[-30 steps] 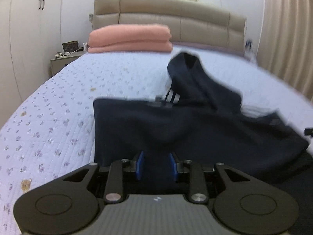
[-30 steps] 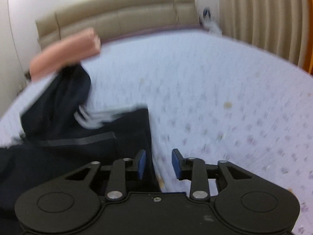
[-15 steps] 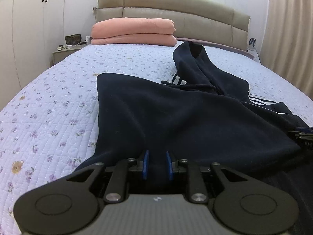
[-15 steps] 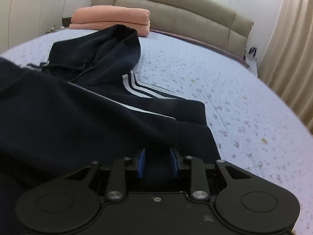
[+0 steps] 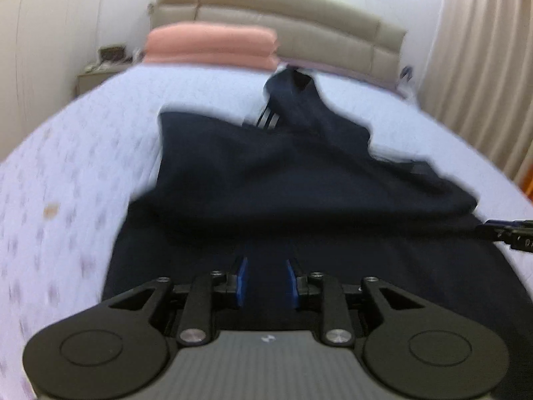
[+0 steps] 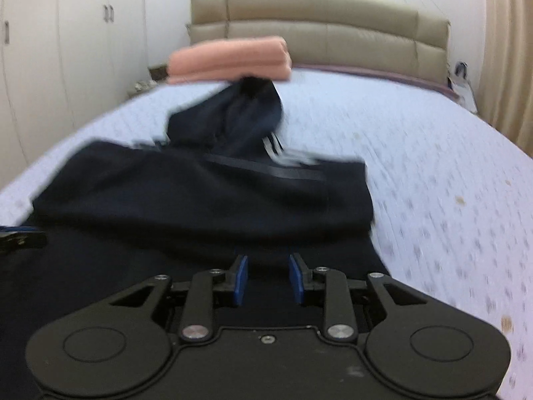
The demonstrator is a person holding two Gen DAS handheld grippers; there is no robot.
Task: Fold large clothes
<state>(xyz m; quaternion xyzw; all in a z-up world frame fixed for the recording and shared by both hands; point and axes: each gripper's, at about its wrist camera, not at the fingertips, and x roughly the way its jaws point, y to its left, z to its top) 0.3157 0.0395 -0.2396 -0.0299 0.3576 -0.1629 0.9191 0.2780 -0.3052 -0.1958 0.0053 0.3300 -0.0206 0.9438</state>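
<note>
On the bed (image 5: 83,173), spread over the pale flowered quilt, lies a dark navy hoodie (image 5: 266,173), hood towards the headboard (image 5: 299,30). Left gripper (image 5: 266,283) low above its near hem, jaws opening, blue pads apart; dark cloth between them, but cannot tell if pinched. Right gripper (image 6: 268,280) likewise, jaws partly open, grip unclear. Only from the right: white stripes plainly, wardrobe doors (image 6: 83,50). Only from the left: a nightstand (image 5: 96,75). Pink folded blanket (image 5: 213,46) behind.
</note>
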